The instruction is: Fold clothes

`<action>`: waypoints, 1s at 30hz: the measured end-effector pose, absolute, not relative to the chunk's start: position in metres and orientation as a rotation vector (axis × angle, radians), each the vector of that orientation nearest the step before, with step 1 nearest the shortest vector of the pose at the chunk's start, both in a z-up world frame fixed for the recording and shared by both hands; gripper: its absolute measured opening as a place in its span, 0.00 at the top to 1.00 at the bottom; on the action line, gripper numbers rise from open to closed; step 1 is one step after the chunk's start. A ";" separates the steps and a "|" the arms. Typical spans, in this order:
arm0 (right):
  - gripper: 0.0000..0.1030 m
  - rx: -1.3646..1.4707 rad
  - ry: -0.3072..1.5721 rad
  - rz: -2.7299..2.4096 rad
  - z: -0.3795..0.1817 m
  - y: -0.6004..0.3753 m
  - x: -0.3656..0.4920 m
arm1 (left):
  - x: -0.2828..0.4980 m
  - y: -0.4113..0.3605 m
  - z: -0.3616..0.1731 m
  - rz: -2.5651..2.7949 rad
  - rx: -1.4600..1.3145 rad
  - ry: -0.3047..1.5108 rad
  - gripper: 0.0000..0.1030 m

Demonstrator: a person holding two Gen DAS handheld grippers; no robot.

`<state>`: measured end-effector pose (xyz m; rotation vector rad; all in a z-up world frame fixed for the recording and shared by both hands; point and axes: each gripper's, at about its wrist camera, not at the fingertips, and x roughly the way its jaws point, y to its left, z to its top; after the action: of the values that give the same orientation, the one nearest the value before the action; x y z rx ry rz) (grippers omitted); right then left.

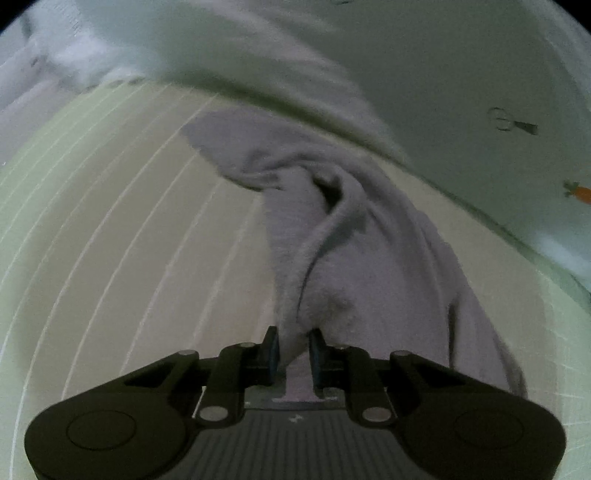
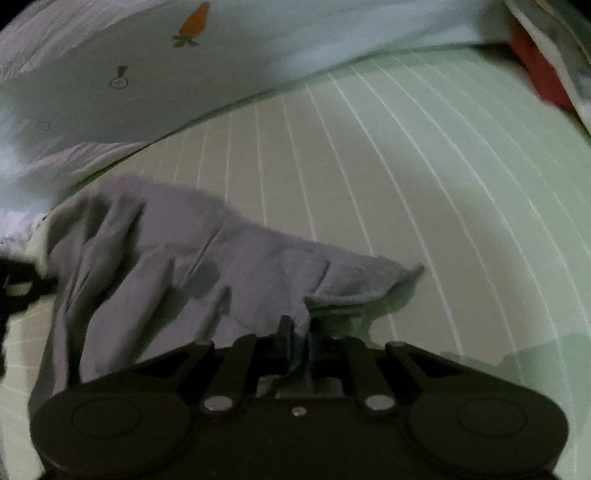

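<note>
A grey garment [image 1: 354,236] lies bunched on the green striped sheet [image 1: 129,229]. My left gripper [image 1: 293,345] is shut on a twisted fold of the grey garment, which stretches away from its fingers toward the far bedding. In the right wrist view the same grey garment [image 2: 177,258] spreads wrinkled to the left. Its near edge runs between the fingers of my right gripper [image 2: 299,332], which is shut on it. At the left edge of that view a dark piece of the other gripper [image 2: 14,284] shows.
A pale quilt with carrot prints [image 2: 192,26] lies along the far side of the sheet [image 2: 424,177]. Something red [image 2: 535,66] sits at the far right. The same quilt [image 1: 480,74] fills the top of the left wrist view.
</note>
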<state>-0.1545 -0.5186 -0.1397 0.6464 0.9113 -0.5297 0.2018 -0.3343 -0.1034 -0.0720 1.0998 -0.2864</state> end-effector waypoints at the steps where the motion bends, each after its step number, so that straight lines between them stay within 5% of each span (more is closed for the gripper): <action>1: 0.90 0.649 0.909 -0.535 -0.139 -0.514 -0.160 | 0.197 -0.339 -0.098 -0.295 -0.056 1.082 0.75; 3: 0.84 0.636 0.898 -0.561 -0.135 -0.510 -0.166 | 0.177 -0.339 -0.090 -0.314 -0.031 1.053 0.60; 5: 0.58 0.572 0.872 -0.617 -0.126 -0.505 -0.169 | 0.153 -0.332 -0.083 -0.337 -0.022 1.040 0.51; 8: 0.37 0.424 0.807 -0.640 -0.113 -0.496 -0.164 | 0.117 -0.322 -0.081 -0.367 -0.017 1.055 0.34; 16: 0.36 0.337 0.882 -0.482 -0.137 -0.492 -0.133 | 0.065 -0.334 -0.095 -0.438 0.037 1.122 0.28; 18: 0.39 0.334 0.885 -0.459 -0.142 -0.495 -0.131 | 0.064 -0.340 -0.095 -0.462 0.056 1.121 0.28; 19: 0.53 0.339 0.880 -0.445 -0.142 -0.497 -0.132 | 0.063 -0.343 -0.097 -0.468 0.074 1.125 0.30; 20: 0.74 0.348 0.877 -0.429 -0.142 -0.500 -0.133 | 0.063 -0.346 -0.098 -0.474 0.092 1.128 0.39; 22: 0.96 0.327 0.879 -0.418 -0.139 -0.504 -0.135 | 0.059 -0.348 -0.101 -0.449 0.140 1.133 0.69; 23: 0.96 0.302 0.875 -0.418 -0.138 -0.504 -0.135 | 0.060 -0.345 -0.102 -0.434 0.133 1.139 0.83; 30: 0.97 0.199 0.761 -0.584 -0.110 -0.534 -0.160 | 0.082 -0.274 -0.072 -0.224 -0.022 1.046 0.89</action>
<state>-0.1603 -0.5342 -0.1096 0.1990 0.7606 -0.5837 0.0819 -0.2744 -0.0722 -0.0221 1.0456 -0.2244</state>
